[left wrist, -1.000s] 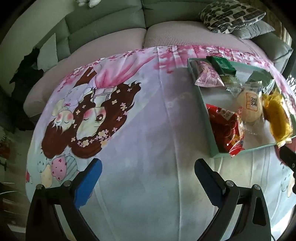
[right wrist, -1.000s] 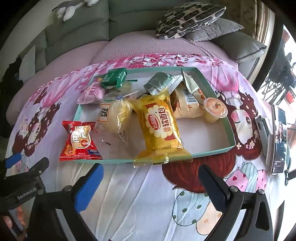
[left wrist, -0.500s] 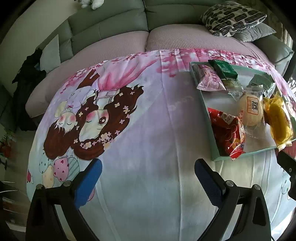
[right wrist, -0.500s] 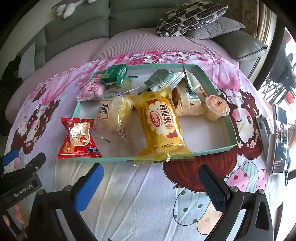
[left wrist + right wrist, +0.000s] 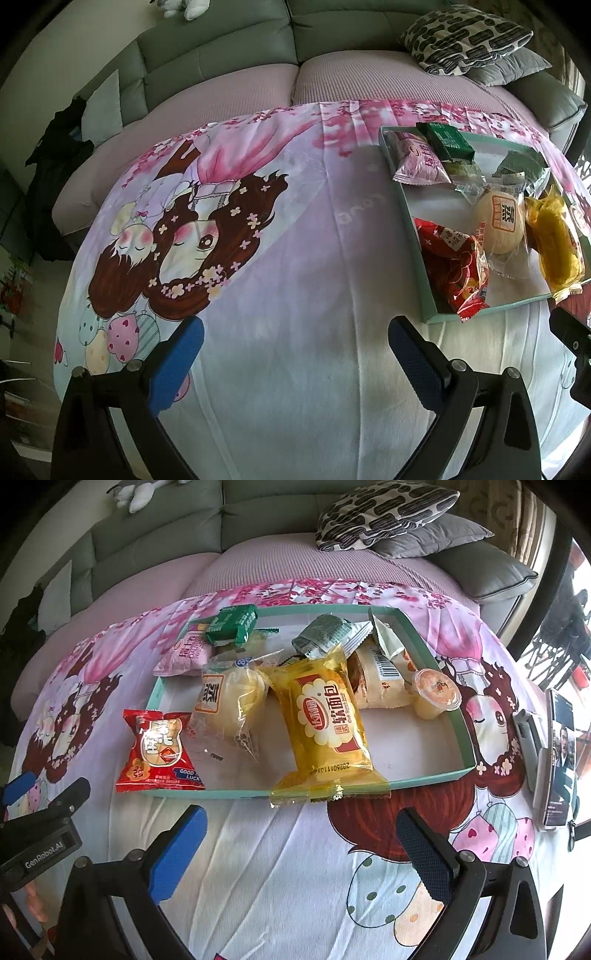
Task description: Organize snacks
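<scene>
With both our right gripper (image 5: 301, 836) and left gripper (image 5: 295, 349) spread and empty, we judge the yellow bread packet (image 5: 327, 720), overhanging the tray (image 5: 432, 775) rim at 12 o'clock, needs a square mid-body pinch.

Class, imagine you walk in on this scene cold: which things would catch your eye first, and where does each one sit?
First comes the yellow bread packet, lying in the middle of the teal tray with its near end hanging over the front rim. To its left the red snack packet straddles the tray's corner. Under everything spreads the pink cartoon cloth, with both open tools hovering near its front edge.
</scene>
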`<move>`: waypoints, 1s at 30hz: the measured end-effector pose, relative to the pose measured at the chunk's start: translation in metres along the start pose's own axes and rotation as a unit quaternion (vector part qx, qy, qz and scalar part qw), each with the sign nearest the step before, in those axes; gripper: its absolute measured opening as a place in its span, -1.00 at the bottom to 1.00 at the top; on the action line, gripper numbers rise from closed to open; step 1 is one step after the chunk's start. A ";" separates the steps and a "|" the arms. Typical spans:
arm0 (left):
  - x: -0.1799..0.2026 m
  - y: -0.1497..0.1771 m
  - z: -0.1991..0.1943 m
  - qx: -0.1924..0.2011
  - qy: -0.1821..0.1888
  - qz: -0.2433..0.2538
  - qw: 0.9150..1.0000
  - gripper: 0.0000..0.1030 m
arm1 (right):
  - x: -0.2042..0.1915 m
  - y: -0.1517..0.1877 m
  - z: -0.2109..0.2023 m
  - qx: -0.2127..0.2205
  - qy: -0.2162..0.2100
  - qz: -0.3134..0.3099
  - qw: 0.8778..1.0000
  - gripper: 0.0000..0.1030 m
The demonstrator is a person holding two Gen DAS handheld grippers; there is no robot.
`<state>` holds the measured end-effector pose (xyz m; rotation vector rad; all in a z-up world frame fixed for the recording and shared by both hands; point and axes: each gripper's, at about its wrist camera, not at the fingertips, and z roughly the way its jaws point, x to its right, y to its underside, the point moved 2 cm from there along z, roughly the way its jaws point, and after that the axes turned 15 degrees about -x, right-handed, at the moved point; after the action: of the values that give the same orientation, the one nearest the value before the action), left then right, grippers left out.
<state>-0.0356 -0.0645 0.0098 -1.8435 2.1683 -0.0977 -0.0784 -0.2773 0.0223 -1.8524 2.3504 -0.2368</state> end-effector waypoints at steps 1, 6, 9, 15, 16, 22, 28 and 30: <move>0.000 0.000 0.000 0.000 0.001 -0.001 1.000 0.94 | 0.000 0.000 0.000 0.000 0.000 0.000 1.000 1.00; 0.000 0.000 -0.001 0.001 0.000 0.000 1.000 0.94 | 0.000 0.000 0.000 0.000 0.000 0.000 1.000 1.00; 0.000 0.000 -0.001 0.000 0.000 0.000 1.000 0.94 | 0.000 0.000 0.000 0.000 0.000 0.000 1.000 1.00; 0.000 0.000 -0.001 0.001 -0.003 -0.002 1.000 0.94 | 0.003 0.000 -0.001 0.001 0.000 0.003 1.000 1.00; 0.000 0.000 -0.001 0.000 -0.003 -0.003 1.000 0.94 | 0.003 0.000 -0.002 0.001 0.000 0.003 1.000 1.00; -0.001 0.000 -0.001 0.001 -0.003 -0.004 1.000 0.94 | 0.002 0.000 -0.002 0.001 0.001 0.003 1.000 1.00; -0.001 0.001 -0.005 0.012 -0.004 -0.003 1.000 0.94 | 0.001 0.000 -0.005 0.004 0.001 0.002 1.000 1.00; 0.002 0.001 -0.008 0.020 -0.005 0.004 1.000 0.94 | 0.000 0.000 -0.006 0.005 0.001 0.003 1.000 1.00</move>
<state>-0.0392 -0.0671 0.0173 -1.8089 2.1509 -0.1280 -0.0794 -0.2774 0.0281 -1.8411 2.3512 -0.2477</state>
